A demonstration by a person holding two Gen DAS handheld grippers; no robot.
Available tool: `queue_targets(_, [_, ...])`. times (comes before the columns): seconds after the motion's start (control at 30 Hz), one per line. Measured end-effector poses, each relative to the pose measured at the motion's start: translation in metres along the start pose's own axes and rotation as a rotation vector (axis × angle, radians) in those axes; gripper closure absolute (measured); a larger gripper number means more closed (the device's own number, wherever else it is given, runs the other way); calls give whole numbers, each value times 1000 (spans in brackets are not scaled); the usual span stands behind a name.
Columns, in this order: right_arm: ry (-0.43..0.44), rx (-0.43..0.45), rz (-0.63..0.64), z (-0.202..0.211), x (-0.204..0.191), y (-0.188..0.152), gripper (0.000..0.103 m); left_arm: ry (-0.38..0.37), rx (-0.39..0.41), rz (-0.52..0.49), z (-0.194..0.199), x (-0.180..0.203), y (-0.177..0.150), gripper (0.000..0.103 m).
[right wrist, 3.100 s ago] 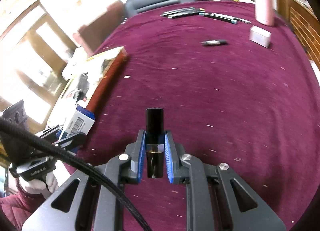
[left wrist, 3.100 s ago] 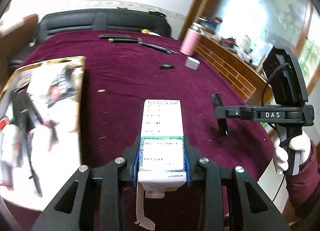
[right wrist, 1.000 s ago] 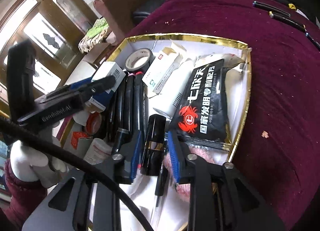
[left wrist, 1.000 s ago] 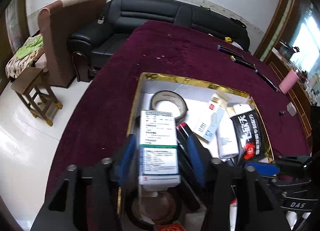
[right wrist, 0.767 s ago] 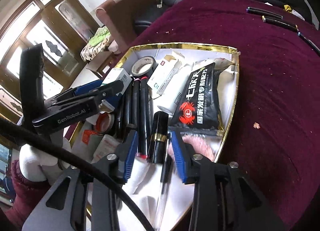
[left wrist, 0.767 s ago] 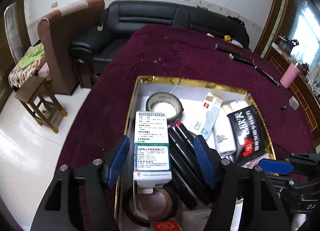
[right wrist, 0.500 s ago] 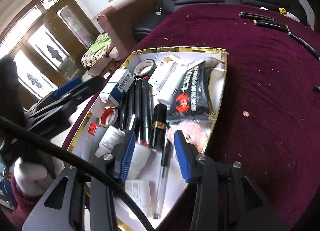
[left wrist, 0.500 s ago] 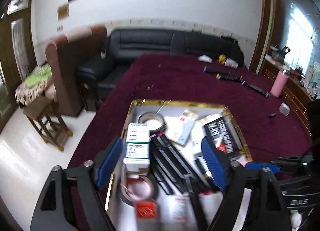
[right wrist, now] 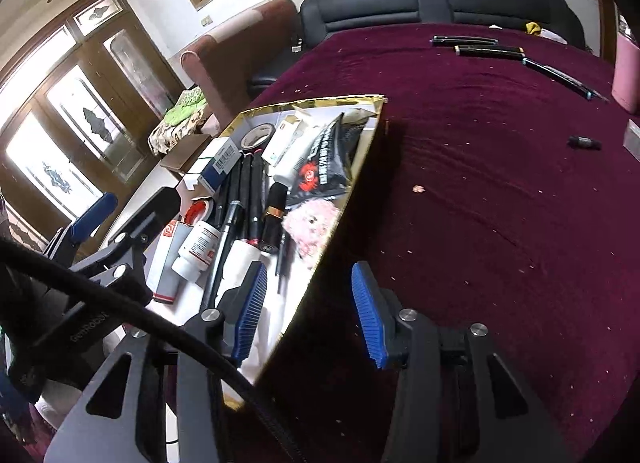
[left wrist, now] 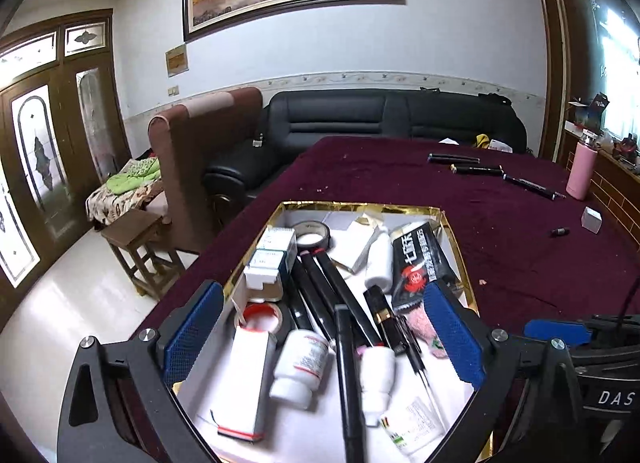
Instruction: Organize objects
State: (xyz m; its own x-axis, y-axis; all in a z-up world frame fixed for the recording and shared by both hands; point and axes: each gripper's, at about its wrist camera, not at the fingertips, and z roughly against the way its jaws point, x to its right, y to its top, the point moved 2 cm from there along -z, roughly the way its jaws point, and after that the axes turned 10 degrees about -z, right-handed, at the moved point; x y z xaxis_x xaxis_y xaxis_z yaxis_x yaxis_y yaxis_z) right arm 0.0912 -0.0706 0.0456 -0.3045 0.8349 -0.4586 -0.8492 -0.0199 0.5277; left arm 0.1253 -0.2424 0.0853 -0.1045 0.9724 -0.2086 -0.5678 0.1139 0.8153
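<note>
A gold-rimmed white box (left wrist: 356,207) on the maroon table holds several items. The white and blue medicine box (left wrist: 272,253) lies at its left side, also in the right wrist view (right wrist: 219,161). The black and gold tube (left wrist: 383,317) lies among black markers, also in the right wrist view (right wrist: 274,219). My left gripper (left wrist: 320,337) is open and empty above the near end of the box. My right gripper (right wrist: 310,309) is open and empty over the box's right rim (right wrist: 340,215).
On the far table lie black pens (left wrist: 476,169), a pink bottle (left wrist: 582,177), a small white box (left wrist: 591,219) and a small dark object (left wrist: 559,231). A black sofa (left wrist: 380,119) and brown armchair (left wrist: 200,151) stand behind; a wooden stool (left wrist: 138,251) stands at left.
Both grippers opened and let go: the medicine box and the black tube now lie in the box. Both grippers have pulled back and up from the box.
</note>
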Motion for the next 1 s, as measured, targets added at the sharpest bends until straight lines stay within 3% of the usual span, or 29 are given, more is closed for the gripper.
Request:
queue_targets(0.1, [-8, 11, 3, 3, 3, -3, 59, -5, -18, 13, 3, 5, -5, 5])
queue_targets(0.37, [-27, 21, 30, 2, 4, -9, 59, 103, -26, 0, 17, 17, -8, 5])
queue_targets(1.0, [-87, 34, 66, -6, 8, -12, 59, 61, -53, 13, 15, 24, -12, 5])
